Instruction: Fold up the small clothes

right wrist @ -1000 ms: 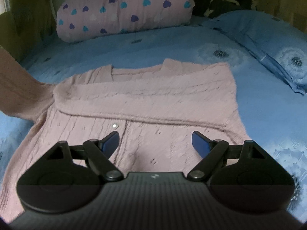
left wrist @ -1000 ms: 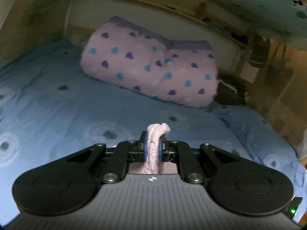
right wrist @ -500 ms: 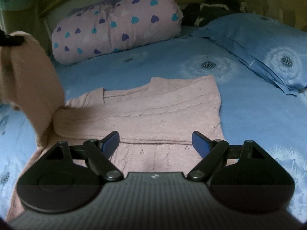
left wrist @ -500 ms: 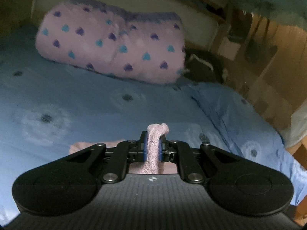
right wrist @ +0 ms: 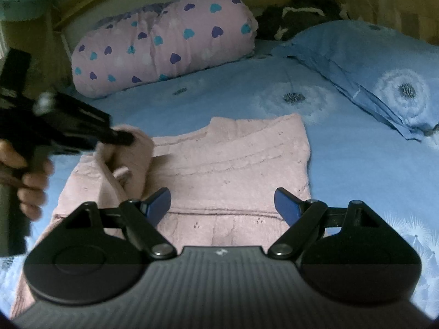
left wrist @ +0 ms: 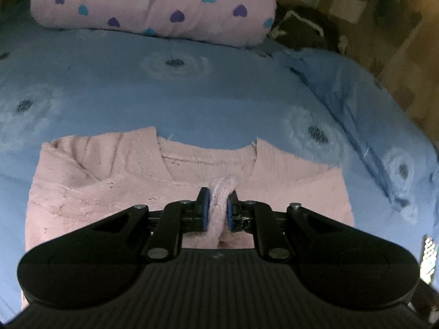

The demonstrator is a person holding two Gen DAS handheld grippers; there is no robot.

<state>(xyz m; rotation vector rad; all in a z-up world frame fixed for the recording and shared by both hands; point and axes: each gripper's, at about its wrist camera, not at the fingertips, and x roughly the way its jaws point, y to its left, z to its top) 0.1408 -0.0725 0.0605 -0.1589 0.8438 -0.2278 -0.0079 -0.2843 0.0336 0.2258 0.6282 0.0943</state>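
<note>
- Swung in from the left, the left gripper (left wrist: 218, 205) now carries its sleeve (left wrist: 219, 192) over the sweater (right wrist: 233, 159) lying flat on the bed (right wrist: 219, 96).
- Left jaws clamped on sleeve; right gripper (right wrist: 222, 201) hovers near, jaws apart.
- Best practice: lay the sleeve straight across the chest before letting go.
</note>
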